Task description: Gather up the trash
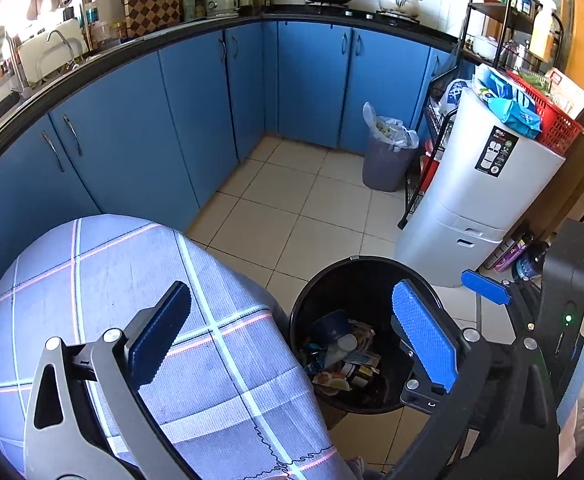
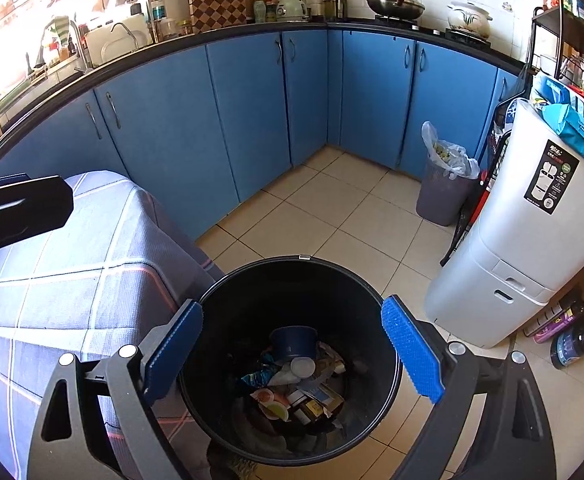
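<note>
I hold both the left tongs [image 1: 292, 332] and right tongs [image 2: 292, 350] released over the trash-filled black bin [image 2: 292, 264] on the tiled floor [image 2: 332, 216], beside my plaid-covered worktop [image 1: 104, 264] and blue cabinets [image 2: 228, 112].

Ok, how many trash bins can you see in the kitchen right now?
2. A black round plastic bin holding trash sits on the floor beside the checked-cloth table, below both open grippers. A grey bin with a plastic bag liner stands by the blue cabinets. Others may be hidden.
</note>
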Available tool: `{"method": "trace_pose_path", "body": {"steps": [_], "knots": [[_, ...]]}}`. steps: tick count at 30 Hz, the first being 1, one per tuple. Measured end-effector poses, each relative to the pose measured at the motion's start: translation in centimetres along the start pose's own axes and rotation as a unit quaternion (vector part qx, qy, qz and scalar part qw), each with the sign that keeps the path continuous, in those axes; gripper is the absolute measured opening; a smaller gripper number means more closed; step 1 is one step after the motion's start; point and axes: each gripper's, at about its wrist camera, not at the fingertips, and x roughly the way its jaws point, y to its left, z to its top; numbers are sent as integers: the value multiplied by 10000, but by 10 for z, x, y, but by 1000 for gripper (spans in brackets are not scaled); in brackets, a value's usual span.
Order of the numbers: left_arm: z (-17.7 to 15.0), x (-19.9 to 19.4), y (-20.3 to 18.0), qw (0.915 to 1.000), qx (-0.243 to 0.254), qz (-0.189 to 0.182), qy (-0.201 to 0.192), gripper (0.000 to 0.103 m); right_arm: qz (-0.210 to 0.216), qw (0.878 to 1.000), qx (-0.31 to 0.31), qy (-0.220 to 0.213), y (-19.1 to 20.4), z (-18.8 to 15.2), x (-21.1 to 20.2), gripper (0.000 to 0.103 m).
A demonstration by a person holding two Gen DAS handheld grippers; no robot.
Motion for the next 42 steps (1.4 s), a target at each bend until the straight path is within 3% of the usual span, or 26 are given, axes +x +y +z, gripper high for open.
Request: {"method": "trace_pose_path", "body": {"steps": [12,25,32,42], "knots": [[-4,-3,3,9997,24,-200,138,99,-1,10000,-6,34,0,-4,-2,89],[-10,-1,1,9997,117,-71,207,99,-25,10000,-29,36,0,-5,-3,89],[-11,-8,-3,9997,203,-150,0,100,-21,10000,-51,33,0,-5,-3,89],[-12,-10,-5,9996,235,-171,15,100,-33,10000,-65,1,1,-5,-5,89]]}}
